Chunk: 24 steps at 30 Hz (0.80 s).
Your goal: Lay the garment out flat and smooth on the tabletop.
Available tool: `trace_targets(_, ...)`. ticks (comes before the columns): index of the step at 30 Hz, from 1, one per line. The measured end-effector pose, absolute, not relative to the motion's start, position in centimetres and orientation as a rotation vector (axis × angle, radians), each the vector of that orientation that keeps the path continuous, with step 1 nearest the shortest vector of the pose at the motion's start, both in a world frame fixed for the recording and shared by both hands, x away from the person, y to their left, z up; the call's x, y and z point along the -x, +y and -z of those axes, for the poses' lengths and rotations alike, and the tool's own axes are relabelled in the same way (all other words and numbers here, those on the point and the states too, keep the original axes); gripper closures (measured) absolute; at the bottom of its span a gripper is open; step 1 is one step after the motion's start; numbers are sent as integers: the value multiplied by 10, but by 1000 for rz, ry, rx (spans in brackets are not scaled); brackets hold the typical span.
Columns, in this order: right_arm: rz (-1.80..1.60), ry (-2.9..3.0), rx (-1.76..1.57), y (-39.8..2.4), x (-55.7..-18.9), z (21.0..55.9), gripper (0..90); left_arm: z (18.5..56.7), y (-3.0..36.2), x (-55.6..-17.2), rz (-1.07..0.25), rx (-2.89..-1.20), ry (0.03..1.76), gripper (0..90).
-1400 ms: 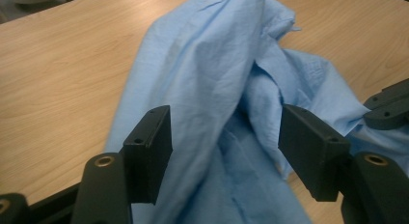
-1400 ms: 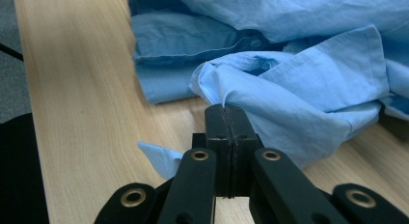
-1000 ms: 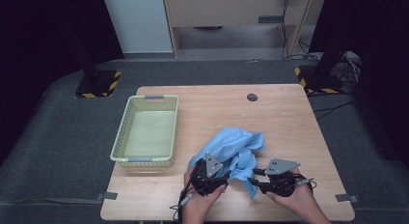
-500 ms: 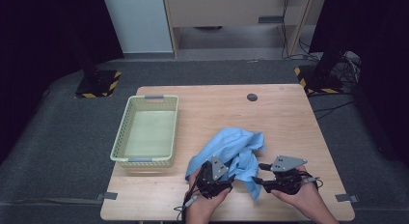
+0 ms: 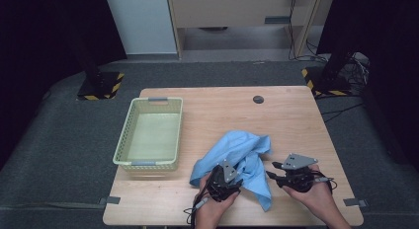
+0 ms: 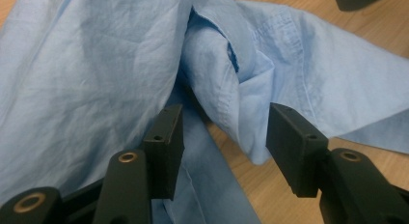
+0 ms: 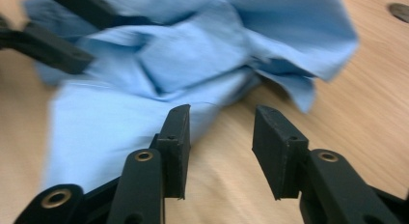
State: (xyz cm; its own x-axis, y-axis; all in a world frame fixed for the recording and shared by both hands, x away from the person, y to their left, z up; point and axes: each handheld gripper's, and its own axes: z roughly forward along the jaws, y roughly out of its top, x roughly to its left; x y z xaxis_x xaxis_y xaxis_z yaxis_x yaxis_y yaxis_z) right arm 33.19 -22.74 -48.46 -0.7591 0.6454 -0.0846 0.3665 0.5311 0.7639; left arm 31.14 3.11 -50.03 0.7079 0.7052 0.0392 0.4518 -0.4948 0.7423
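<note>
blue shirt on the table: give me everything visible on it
The light blue shirt looks like thin woven cotton, with stitched seams and a folded hem or placket edge in the left gripper view. It lies crumpled in a loose heap on the wooden table, near the front edge, right of the basket and apart from it. One fold hangs between the left gripper's open fingers; these have just been closing, not yet pinching. The right gripper is open at its right edge, holding nothing.

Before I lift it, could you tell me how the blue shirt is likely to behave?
The shirt lies crumpled in soft folds, so it will probably hang limp and drape. It looks thin, so likely light. A fold sits between the left fingers; pinching it should hold.
</note>
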Motion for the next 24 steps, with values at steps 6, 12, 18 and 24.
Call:
trace_targets(6,-1021,2376,-894,-236,-353,489,611,509,26,-315,-420,-2201,867,539)
trace_targets(12,-939,2391,-867,-236,-369,499,568,511,22,-319,-421,-2195,863,558)
trace_targets(18,-943,2395,-843,-227,-383,508,557,513,20,-320,-411,-2199,858,625)
trace_targets(24,-894,2373,-795,-219,-390,512,585,514,21,-320,-412,-2178,849,773)
